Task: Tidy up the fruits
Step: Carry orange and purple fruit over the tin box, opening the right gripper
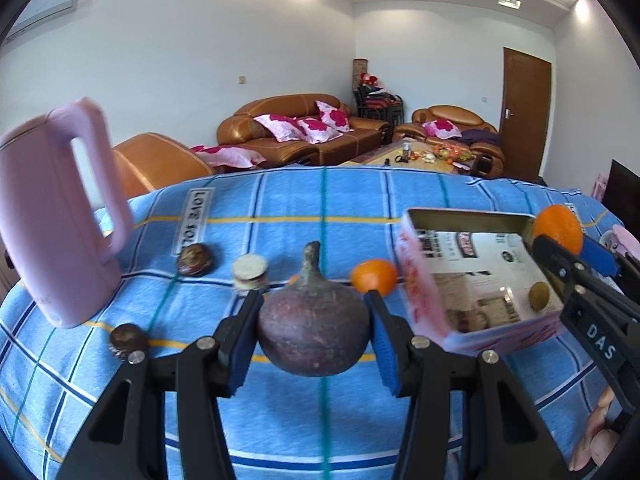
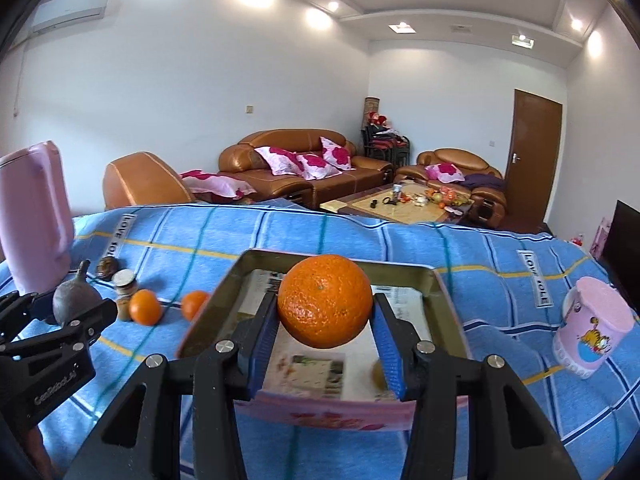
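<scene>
My left gripper [image 1: 314,320] is shut on a dark purple-brown fruit [image 1: 314,332] with a stubby stem, held above the blue checked cloth [image 1: 280,208]. In the right wrist view that fruit [image 2: 74,300] and the left gripper [image 2: 76,306] show at the far left. My right gripper [image 2: 325,314] is shut on a large orange [image 2: 325,300] above the open tin box [image 2: 340,258], which is lined with printed paper. The box [image 1: 416,280] holds a small greenish-brown fruit [image 1: 540,296]. Two small oranges [image 2: 145,307] [image 2: 194,303] lie on the cloth left of the box.
A pink jug [image 1: 56,220] stands at the left, with two dark round fruits [image 1: 195,259] [image 1: 128,338] and a small jar [image 1: 251,272] near it. A pink cartoon cup [image 2: 592,328] stands right of the box. Sofas and a coffee table lie beyond the far edge.
</scene>
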Available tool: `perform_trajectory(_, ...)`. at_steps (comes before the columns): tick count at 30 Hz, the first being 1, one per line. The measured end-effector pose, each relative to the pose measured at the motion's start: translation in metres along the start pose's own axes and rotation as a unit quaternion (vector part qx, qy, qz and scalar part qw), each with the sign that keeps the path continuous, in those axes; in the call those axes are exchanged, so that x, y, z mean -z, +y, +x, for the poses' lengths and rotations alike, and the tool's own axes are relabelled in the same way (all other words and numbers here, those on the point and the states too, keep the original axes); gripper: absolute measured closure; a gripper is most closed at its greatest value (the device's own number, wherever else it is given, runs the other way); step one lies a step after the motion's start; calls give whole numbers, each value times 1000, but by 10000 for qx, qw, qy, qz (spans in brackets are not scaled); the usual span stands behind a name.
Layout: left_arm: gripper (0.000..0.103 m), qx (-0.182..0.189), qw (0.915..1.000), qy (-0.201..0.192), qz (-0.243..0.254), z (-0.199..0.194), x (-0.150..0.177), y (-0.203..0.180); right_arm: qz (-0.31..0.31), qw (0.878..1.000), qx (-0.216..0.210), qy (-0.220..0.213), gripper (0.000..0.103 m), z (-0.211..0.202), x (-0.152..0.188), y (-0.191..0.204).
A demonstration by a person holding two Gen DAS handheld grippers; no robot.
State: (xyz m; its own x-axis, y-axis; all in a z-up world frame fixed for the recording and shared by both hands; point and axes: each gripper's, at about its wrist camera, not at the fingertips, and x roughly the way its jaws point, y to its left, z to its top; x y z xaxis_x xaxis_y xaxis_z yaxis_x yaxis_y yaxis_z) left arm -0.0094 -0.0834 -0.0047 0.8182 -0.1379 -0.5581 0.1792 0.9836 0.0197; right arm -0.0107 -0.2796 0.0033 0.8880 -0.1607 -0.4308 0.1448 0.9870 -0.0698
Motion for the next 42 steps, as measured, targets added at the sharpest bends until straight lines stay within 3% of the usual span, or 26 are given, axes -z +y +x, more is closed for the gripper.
perform_trajectory(11, 50, 321, 9992, -124, 194, 5, -19, -49, 428, 9986, 301, 62, 54, 12, -11, -51)
perform_trajectory(25, 50, 622, 9973, 138, 354, 44, -25, -108, 408, 9979, 394, 305, 54, 35, -14, -64)
perform_trajectory(34, 50, 712, 9965, 445, 61, 57, -26, -101, 553, 9961, 125, 681, 54, 54, -10, -65)
perform_trajectory(42, 50, 706, 9966, 421, 68, 55, -25, -98, 1009, 9889, -452, 989, 54, 65, -5, -73)
